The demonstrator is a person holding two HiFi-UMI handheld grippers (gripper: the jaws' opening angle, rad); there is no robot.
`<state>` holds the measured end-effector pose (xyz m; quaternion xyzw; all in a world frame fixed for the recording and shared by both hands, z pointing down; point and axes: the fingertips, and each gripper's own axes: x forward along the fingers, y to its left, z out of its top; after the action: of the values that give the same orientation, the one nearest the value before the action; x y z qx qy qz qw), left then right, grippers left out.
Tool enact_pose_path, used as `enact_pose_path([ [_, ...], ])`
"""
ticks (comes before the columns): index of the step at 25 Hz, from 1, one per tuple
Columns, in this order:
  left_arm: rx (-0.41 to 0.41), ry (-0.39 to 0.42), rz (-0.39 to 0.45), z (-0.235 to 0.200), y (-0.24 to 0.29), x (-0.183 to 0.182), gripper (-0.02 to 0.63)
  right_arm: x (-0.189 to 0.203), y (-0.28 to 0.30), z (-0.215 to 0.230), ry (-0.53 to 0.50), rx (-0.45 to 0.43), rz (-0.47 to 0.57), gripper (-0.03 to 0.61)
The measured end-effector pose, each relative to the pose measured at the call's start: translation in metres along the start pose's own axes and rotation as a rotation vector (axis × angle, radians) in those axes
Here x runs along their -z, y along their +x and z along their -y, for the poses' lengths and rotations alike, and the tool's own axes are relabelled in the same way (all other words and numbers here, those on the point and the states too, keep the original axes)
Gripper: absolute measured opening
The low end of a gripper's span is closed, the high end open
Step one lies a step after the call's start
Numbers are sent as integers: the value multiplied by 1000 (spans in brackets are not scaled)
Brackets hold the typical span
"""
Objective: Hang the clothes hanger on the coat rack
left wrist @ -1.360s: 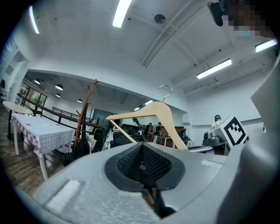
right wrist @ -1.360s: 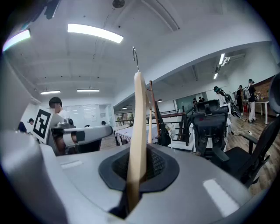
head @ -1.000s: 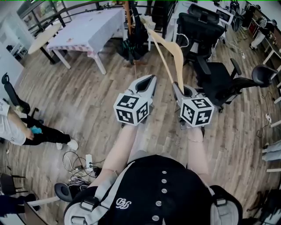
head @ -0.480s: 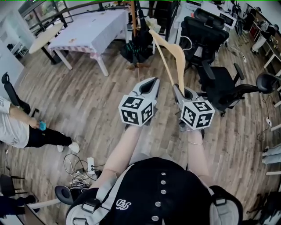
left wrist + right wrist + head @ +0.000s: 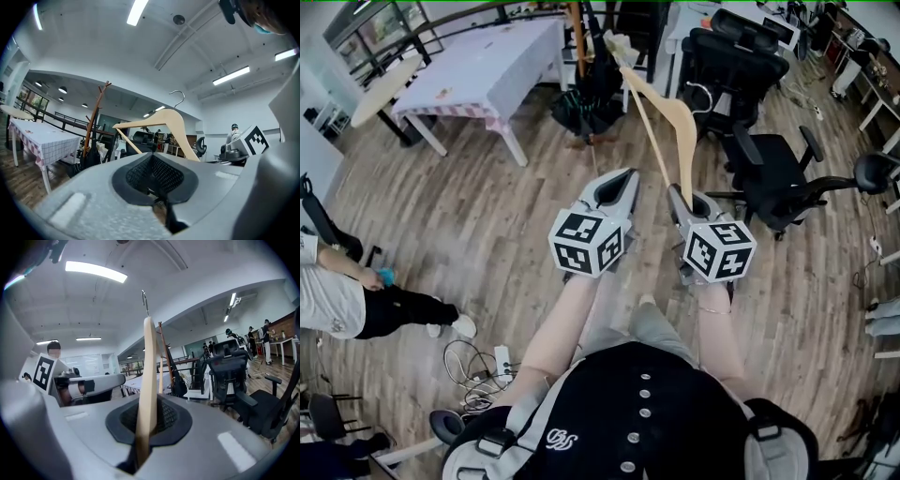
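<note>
The right gripper (image 5: 676, 194) is pinching one end of a wooden clothes hanger (image 5: 662, 111), its jaws pressed tight on the tip of the hanger's arm. In the right gripper view the hanger (image 5: 149, 376) rises edge-on out of the closed jaws of the right gripper (image 5: 146, 427), with its wire hook (image 5: 145, 300) at the top against the ceiling. From the head view the hanger slants up and away from the person, toward the coat rack (image 5: 575, 36).

The left gripper (image 5: 625, 176) is level beside the right one, the two close together but apart. Its jaws are pressed together with nothing between them, as the left gripper view shows (image 5: 152, 161). In that view the hanger (image 5: 165, 123) is held out in the air on the right, its hook (image 5: 178, 98) free and touching nothing, while the wooden coat rack (image 5: 93, 118) stands to its left with a clear gap between them. Dark garments (image 5: 586, 94) hang low on the rack.

A white-clothed table (image 5: 487, 66) stands left of the rack on the wooden floor (image 5: 487, 216). Black office chairs (image 5: 778, 178) stand to the right. Another person (image 5: 337, 295) is at the left edge of the head view, and cables (image 5: 478, 361) lie on the floor near the wearer's feet.
</note>
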<state>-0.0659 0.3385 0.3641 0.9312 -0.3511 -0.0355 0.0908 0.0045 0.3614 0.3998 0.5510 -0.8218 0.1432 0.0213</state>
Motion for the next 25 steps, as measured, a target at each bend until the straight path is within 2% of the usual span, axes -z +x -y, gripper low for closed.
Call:
enact_pose_path([
  [4,-2,-34,14,-19,14,1,-2,0,23,4,5,-14,0,-3],
  [8,-15,-30,18,-44,43,0,-2,-4,57,21,-10,-24,-16,-5],
  [25,-91,-44,36,-134,220,-25,-2,-82,199,157,-75,-89,-31,-5],
])
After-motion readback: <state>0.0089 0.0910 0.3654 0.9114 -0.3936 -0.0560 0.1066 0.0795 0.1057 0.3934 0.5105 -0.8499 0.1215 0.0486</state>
